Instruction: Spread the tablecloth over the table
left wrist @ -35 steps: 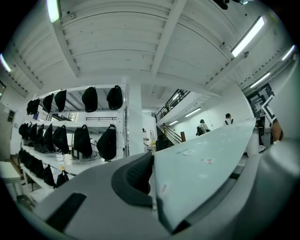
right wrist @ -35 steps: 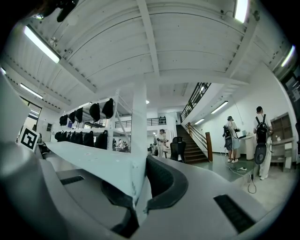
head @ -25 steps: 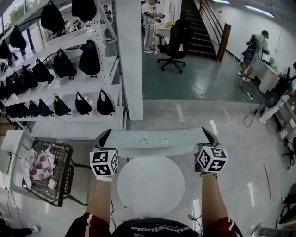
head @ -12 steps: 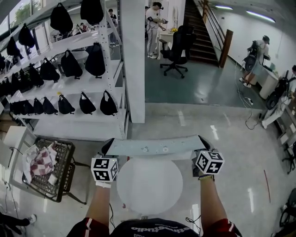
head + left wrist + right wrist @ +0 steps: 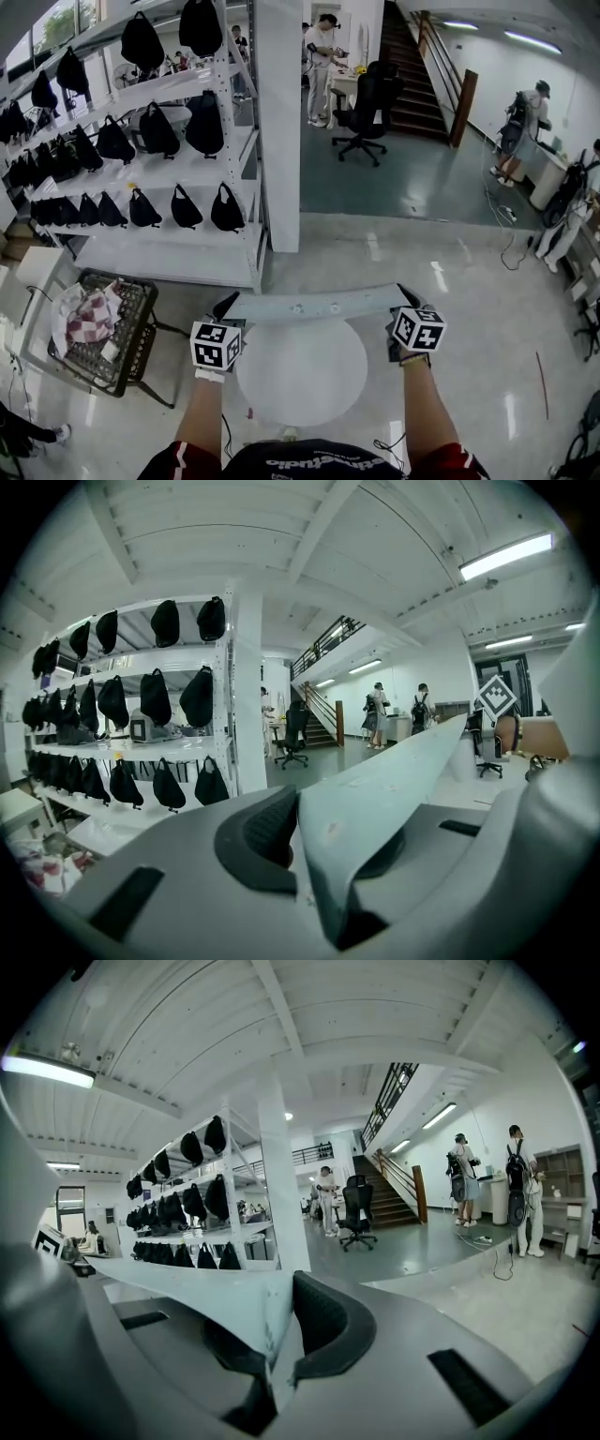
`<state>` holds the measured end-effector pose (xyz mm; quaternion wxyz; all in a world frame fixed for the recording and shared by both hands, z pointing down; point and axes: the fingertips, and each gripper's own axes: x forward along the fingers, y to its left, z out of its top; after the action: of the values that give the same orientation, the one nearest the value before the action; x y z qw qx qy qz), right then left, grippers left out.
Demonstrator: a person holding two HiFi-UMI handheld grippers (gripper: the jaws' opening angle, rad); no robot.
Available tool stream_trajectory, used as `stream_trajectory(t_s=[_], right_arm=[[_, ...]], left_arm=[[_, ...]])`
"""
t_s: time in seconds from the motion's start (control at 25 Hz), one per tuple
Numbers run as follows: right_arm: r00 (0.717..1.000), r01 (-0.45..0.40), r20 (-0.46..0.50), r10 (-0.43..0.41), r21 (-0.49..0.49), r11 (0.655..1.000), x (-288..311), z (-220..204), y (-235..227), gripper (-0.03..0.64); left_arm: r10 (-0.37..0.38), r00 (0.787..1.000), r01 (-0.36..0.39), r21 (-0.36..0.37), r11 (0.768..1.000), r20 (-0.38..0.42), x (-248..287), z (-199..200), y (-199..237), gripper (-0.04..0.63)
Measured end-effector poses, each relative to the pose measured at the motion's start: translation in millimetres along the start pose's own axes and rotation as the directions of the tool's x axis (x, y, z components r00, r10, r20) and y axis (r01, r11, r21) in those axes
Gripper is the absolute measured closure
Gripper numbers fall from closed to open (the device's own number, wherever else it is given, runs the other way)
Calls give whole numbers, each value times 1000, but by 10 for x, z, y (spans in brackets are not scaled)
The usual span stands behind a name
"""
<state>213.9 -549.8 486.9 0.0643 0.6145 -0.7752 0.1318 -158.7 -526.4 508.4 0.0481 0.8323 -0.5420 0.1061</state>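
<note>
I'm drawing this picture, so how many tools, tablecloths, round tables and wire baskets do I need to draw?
Tools: 2, the left tool, whose jaws have just been opening with the tablecloth between them, and the right tool, shut on it
Tablecloth: 1
Round table: 1
Wire basket: 1
Total: 5

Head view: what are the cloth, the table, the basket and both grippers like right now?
tablecloth: stretched between both grippers over the table's far edge, not spread yet.
table: round, white, bare.
left gripper: fingers have just been opening, cloth corner between them.
right gripper: fingers shut on the other corner.
basket: on the floor, holding checked cloths.
</note>
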Motion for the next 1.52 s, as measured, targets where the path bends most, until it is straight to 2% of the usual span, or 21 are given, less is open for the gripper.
stream_trajectory(t_s=[0.28, 0.64, 1.0, 1.24, 1.52], right_arm=[[999, -10, -53, 10, 2, 1000, -166, -327, -8, 588], [993, -18, -115, 19, 6, 1000, -396, -696, -43, 588], [988, -39, -152, 39, 2, 999, -606, -1065, -30, 588], [982, -26, -190, 18, -43, 999, -803, -1300, -96, 586], [965, -25, -261, -12, -136, 990, -1132, -1629, -239, 508]], left_arm=[[49, 998, -45, 80, 996, -43, -201, -291, -137, 548], [60, 995, -59, 14, 998, -81, -419, -587, -334, 552], [70, 992, -66, 43, 997, -106, -630, -818, -468, 554], [73, 989, -72, 16, 997, -129, -751, -1025, -647, 555], [80, 980, -85, -20, 996, -180, -902, -1318, -867, 558]])
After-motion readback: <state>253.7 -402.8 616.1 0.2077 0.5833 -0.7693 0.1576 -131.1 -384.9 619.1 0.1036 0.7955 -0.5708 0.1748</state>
